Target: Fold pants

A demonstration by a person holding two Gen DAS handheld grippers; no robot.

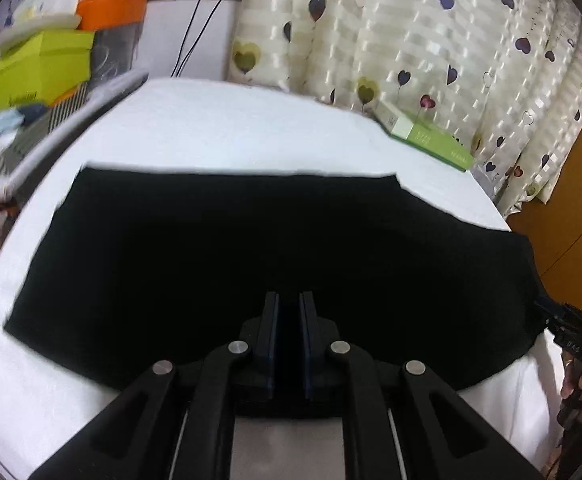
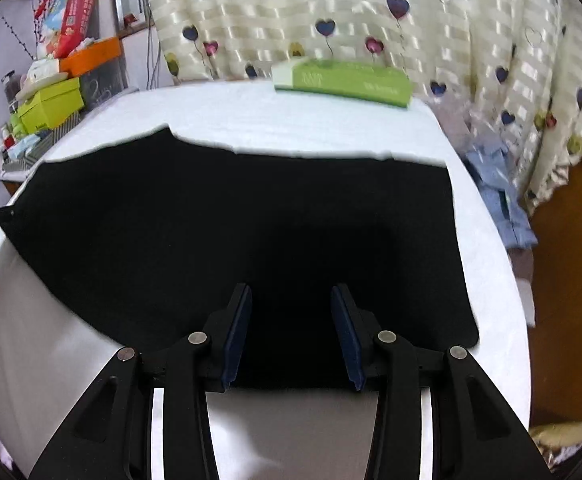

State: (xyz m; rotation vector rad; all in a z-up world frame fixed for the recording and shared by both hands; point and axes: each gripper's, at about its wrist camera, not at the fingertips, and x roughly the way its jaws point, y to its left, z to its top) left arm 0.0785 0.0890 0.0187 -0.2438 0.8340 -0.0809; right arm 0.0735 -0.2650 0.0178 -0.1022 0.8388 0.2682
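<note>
1. On the white-covered bench (image 1: 219,128), the pants (image 1: 251,248) lay flat as a wide black slab, the long axis running left to right across both wrist views, straight ahead of both pairs of fingers.
2. The left gripper (image 1: 289,340) sat at the near edge of the cloth, towards its left half. Its fingers stood nearly together with dark cloth showing in the narrow gap; whether they actually pinched it could not be told, black on black.
3. The right gripper (image 2: 291,336) hung over the near edge towards the right half, its fingers wide apart and holding nothing, with the cloth lying between and beyond them.
4. Both grippers looked about equally near to the near edge, so a fold away from the person would likely turn on lifting that edge towards the far one.
5. The pants looked smooth, matt and featureless; seams, waistband or legs could not be made out. The far edge was mostly straight, stepping once.
6. A green box (image 2: 343,80) rested at the far edge, well apart from the cloth.
</note>
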